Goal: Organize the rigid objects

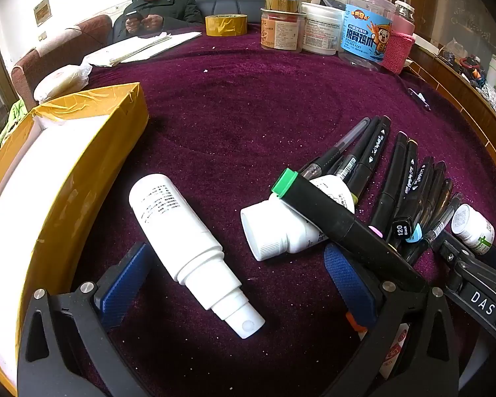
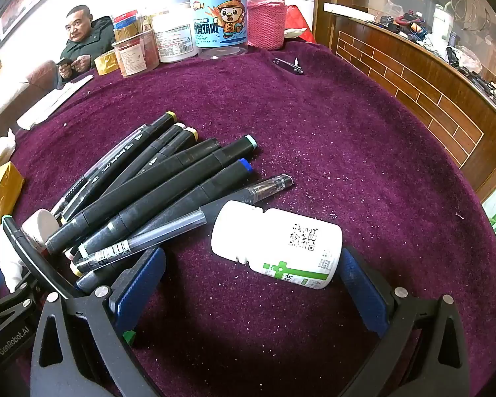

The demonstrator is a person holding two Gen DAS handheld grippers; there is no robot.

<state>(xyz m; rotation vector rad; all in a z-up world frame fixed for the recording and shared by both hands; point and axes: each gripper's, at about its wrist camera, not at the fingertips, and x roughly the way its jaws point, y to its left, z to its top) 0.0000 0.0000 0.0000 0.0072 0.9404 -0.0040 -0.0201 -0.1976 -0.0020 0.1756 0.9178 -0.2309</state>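
Three white bottles, perhaps ten pens, on purple cloth.

The yellow box is cut off by the frame's edge at nine o'clock in the left wrist view. A white pill bottle is partly hidden under a green-capped marker. Print on the spray bottle is too small to be read.
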